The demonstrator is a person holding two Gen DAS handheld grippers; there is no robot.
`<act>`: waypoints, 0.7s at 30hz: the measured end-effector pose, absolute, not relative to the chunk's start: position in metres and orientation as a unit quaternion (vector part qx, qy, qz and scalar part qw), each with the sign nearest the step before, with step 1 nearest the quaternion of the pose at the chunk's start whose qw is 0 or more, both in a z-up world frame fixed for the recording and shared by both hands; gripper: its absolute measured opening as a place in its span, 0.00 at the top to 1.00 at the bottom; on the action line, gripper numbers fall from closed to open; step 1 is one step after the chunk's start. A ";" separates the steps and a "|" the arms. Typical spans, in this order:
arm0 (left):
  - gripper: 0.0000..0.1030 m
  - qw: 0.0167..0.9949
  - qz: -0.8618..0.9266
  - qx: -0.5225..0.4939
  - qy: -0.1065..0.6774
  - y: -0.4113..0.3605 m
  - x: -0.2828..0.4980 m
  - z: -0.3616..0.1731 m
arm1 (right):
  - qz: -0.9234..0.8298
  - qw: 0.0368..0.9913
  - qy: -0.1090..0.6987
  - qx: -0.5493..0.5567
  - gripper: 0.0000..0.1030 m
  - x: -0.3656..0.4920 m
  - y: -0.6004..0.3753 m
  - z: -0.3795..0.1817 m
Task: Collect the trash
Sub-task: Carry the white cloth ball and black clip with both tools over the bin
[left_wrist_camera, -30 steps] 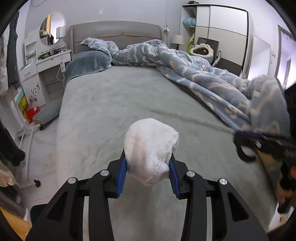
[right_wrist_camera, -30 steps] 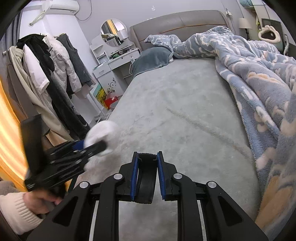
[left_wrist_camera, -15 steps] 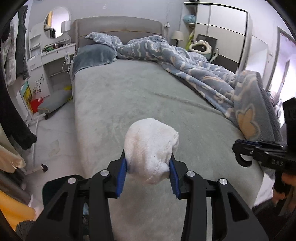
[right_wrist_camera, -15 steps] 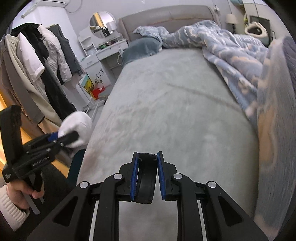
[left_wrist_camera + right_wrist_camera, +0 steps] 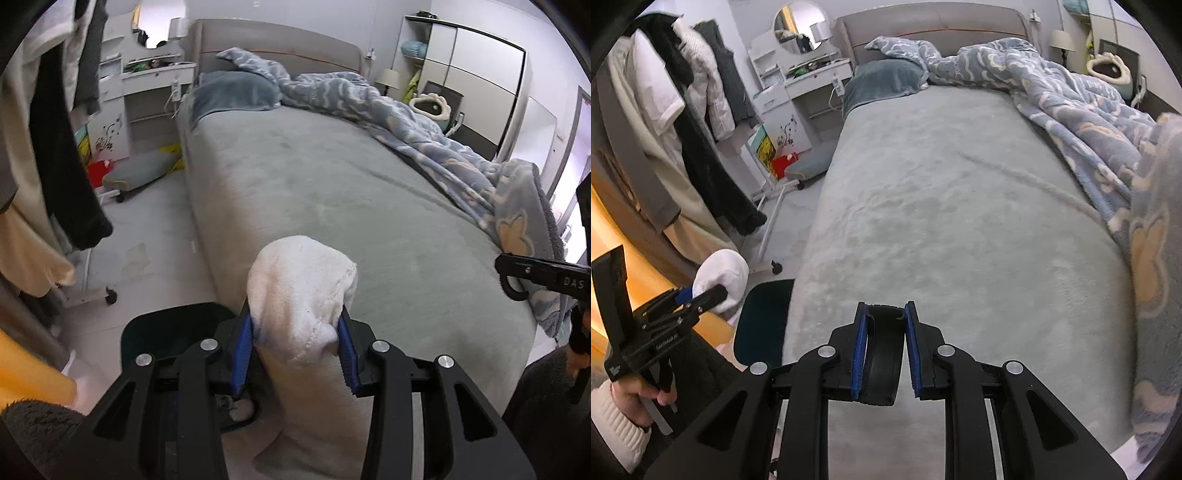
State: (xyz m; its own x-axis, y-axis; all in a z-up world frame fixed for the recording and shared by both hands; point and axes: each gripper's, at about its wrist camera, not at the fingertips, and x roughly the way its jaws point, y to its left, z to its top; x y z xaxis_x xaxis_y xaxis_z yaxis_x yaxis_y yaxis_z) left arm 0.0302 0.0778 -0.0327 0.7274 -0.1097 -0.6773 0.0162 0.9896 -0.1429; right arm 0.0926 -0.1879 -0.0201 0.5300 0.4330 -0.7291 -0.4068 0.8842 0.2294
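My left gripper (image 5: 295,339) is shut on a white balled sock (image 5: 301,295), held above the bed's foot corner, over a dark teal bin (image 5: 166,332) on the floor. From the right wrist view the sock (image 5: 722,277) and left gripper (image 5: 698,295) hang left of the bed beside the bin (image 5: 762,321). My right gripper (image 5: 884,350) is shut on a black curved piece (image 5: 882,358) over the grey bed (image 5: 942,221). It shows at the right edge of the left wrist view (image 5: 513,277).
A blue patterned blanket (image 5: 406,122) is bunched along the bed's right side. Clothes hang on a rack (image 5: 683,129) at the left. A white vanity (image 5: 798,81), a grey stool (image 5: 140,170) and a red item (image 5: 783,162) stand by the bed's head.
Both grippers have moved back and left from over the bed toward its foot corner. The bin has come into view under the left gripper. Both grips are unchanged.
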 end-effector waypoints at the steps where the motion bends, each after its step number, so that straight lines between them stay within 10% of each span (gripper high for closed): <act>1: 0.58 0.926 -0.031 -0.066 0.371 0.086 0.028 -0.036 | 0.241 0.874 0.421 0.013 0.81 0.091 -0.181 -0.020; 21: 0.58 0.882 0.033 -0.140 0.449 0.199 0.004 -0.096 | 0.270 0.856 0.441 -0.030 0.81 0.066 -0.060 -0.023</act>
State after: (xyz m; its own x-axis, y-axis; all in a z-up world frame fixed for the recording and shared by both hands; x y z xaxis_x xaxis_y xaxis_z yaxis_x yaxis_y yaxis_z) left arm 0.0039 0.1992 -0.0964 0.5941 -0.0677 -0.8015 -0.1844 0.9585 -0.2176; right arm 0.0660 -0.0601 -0.0226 0.4660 0.4354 -0.7703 -0.4880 0.8526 0.1867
